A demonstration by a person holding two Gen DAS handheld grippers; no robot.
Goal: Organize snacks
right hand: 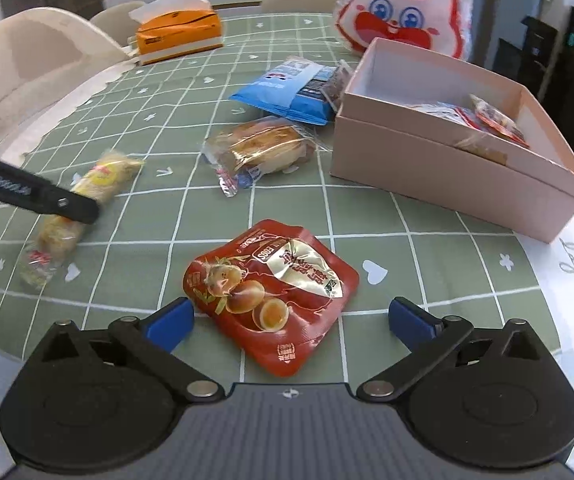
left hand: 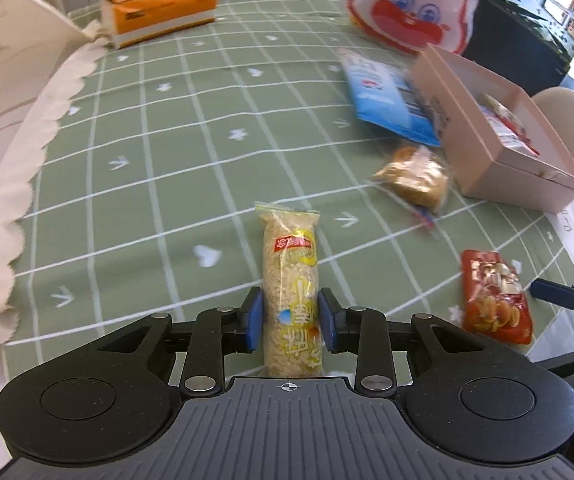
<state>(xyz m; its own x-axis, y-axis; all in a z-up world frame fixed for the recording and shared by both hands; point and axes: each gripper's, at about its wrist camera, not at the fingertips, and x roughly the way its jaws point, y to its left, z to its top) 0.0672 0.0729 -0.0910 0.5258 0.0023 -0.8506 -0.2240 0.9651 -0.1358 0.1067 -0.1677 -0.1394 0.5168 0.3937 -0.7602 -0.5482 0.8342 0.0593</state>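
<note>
Rice bar at lower centre of our left view sits clenched between our left gripper's blue pads. Our right gripper gapes wide around the red egg pouch; pink box upper right.
</note>
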